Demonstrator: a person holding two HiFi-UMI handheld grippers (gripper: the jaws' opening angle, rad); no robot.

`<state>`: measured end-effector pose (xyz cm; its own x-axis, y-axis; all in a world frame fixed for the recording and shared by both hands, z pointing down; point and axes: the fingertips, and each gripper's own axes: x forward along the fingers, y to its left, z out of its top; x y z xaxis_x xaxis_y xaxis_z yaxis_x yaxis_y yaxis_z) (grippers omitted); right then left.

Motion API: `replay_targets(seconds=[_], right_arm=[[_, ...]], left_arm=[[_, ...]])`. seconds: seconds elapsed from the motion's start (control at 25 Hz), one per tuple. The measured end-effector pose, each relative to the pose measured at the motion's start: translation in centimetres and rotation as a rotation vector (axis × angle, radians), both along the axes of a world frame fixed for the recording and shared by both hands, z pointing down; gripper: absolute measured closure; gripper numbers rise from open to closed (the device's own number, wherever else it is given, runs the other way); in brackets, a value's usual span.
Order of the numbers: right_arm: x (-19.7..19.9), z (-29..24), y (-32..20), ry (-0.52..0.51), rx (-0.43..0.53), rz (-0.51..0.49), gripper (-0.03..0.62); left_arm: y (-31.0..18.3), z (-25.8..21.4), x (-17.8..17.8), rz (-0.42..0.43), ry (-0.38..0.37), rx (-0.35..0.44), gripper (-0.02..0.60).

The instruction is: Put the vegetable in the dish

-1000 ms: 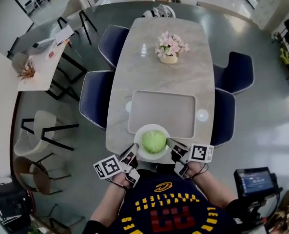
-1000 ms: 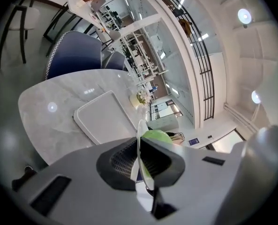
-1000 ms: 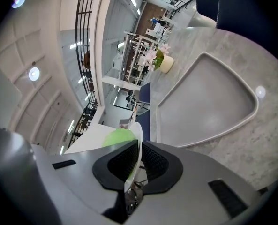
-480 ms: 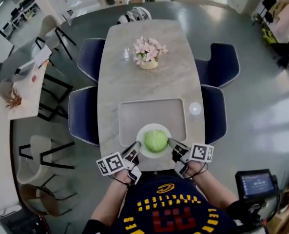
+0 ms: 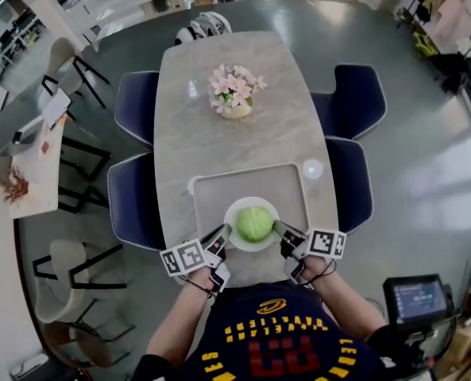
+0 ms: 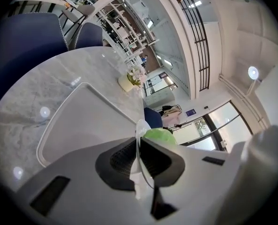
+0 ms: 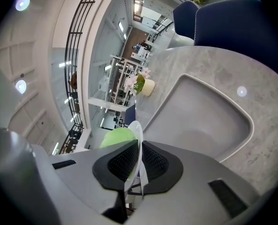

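The left tongs (image 5: 221, 234) and right tongs (image 5: 278, 229) each pinch an opposite edge of the white dish (image 5: 251, 248), so the green vegetable (image 5: 253, 223) sits in it midway between them. The dish seems to hover over the near end of the tray (image 5: 219, 185) ahead of the tongs. Hold both sides level and lower them together, lest the vegetable roll.
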<state>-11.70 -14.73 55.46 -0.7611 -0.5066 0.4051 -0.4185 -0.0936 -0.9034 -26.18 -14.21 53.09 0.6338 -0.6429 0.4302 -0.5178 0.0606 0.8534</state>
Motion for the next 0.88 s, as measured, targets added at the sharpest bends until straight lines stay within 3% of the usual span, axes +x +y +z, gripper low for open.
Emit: replay_targets(seconds=[0.28,0.44,0.88], right_arm=[[-0.6,1.9,-2.2,0.040,0.048,-0.030,0.572],[-0.1,3.5,-2.6,0.069,0.021,-0.028,0.572],[0.1,5.9,-5.0,0.124,0.009,-0.052,0.572]], left_arm=[[-2.1,3.1,-0.1,0.051,-0.024,-0.040,0.560],[-2.7,4.5,0.4,0.072,-0.027,-0.061,0.560],[-4.7,7.3,0.5,0.059,-0.042,-0.083,0.558]])
